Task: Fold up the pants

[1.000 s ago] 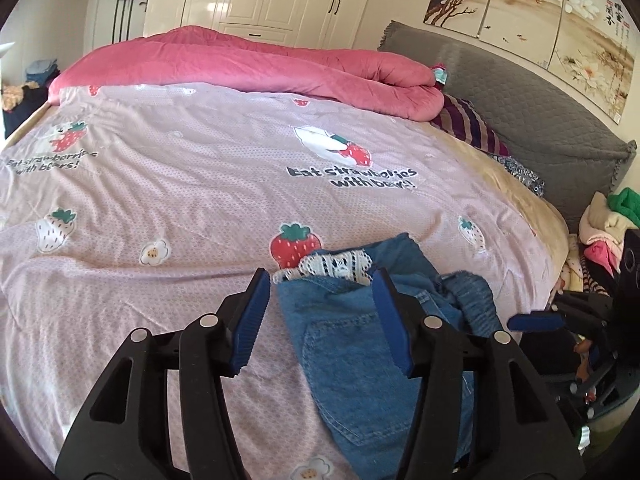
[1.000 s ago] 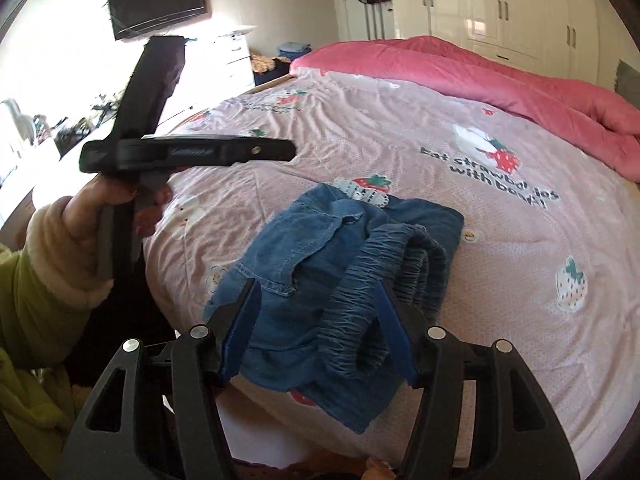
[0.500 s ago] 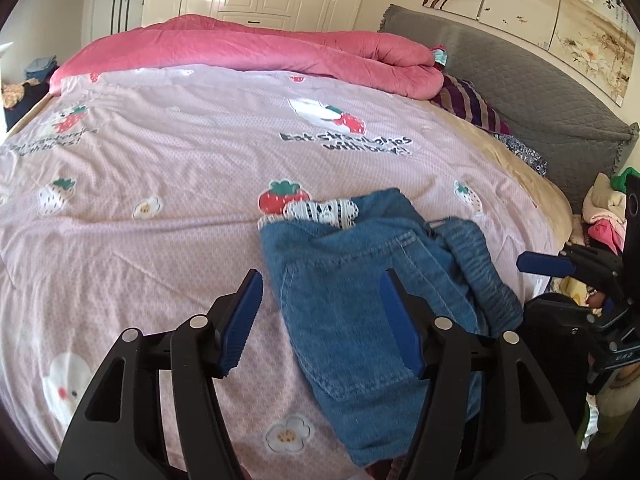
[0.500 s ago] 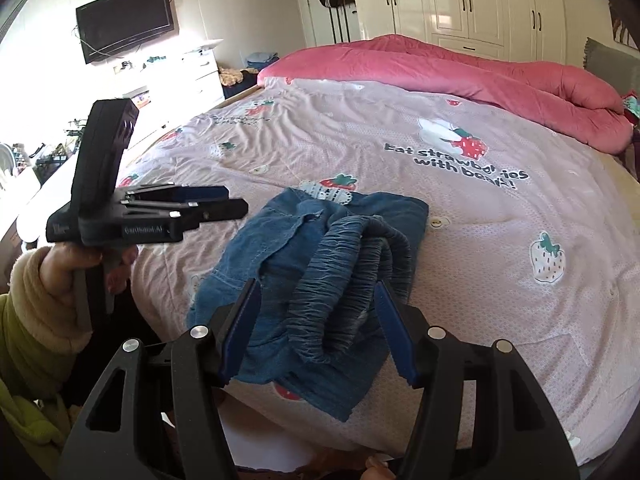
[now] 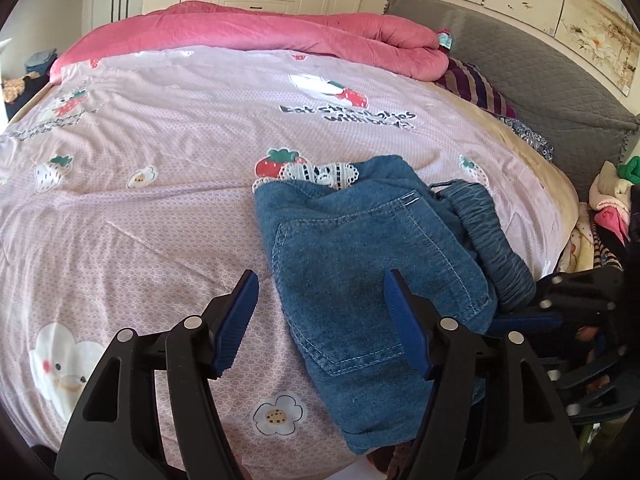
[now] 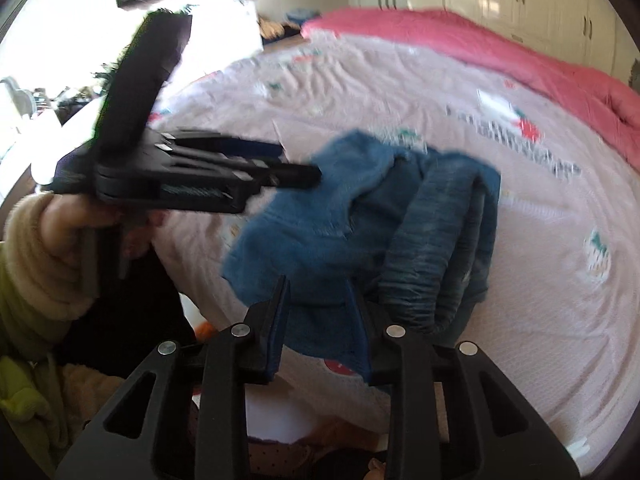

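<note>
Denim pants (image 5: 360,264) on pink bedspread (image 5: 160,200)

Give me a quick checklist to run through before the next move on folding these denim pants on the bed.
1. Pants lie on the bedspread within reach: ok, though still bunched and near the bed's edge.
2. Left gripper open, jaws opening, ready to take cloth: ok; one finger is over the denim, nothing pinched.
3. Right gripper has a firm hold: cannot tell; its jaws are closing with denim between them, and the picture is blurred.
4. Elastic waistband flattened: not ok, it stands in a gathered roll.
5. Lace trim tucked out of sight: not ok, it pokes out at the far edge.
</note>
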{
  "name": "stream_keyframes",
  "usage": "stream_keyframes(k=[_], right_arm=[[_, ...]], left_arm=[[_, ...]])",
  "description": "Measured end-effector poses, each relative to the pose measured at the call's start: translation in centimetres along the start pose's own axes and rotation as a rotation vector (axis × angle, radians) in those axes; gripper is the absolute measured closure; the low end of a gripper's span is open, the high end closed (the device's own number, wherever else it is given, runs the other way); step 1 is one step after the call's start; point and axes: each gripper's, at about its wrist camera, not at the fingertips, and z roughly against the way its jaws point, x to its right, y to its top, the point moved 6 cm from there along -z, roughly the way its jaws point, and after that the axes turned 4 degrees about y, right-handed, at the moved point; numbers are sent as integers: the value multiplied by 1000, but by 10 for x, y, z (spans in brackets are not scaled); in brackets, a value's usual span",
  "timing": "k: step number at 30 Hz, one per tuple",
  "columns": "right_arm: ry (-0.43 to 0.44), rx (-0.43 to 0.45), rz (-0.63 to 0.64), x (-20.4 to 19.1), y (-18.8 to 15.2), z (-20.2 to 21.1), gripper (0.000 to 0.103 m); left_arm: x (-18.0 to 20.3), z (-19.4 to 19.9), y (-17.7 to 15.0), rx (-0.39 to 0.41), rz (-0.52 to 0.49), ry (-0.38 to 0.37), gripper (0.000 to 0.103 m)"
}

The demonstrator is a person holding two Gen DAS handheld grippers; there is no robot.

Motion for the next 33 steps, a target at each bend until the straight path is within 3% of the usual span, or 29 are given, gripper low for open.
stream_keyframes(k=[6, 10, 13, 18, 26, 33], right_arm=[[19, -16, -53, 8, -4, -12, 77], [54, 30, -62, 5, 0, 5, 74], [63, 86, -80, 8, 7, 24, 63], [29, 161, -119, 24, 15, 47, 54], [-82, 209, -222, 63, 11, 62, 20], [-109, 204, -292, 92, 19, 54, 11]], left_arm=[[-4, -4, -2, -10, 10, 2, 44], [-4, -6, -2, -13, 12, 6, 41], [-4, -7, -3, -14, 10, 7, 36], [-3, -8, -4, -21, 8, 11, 31], [3, -6, -8, -32, -13, 14, 19], [1, -24, -21, -90, -5, 16, 13]])
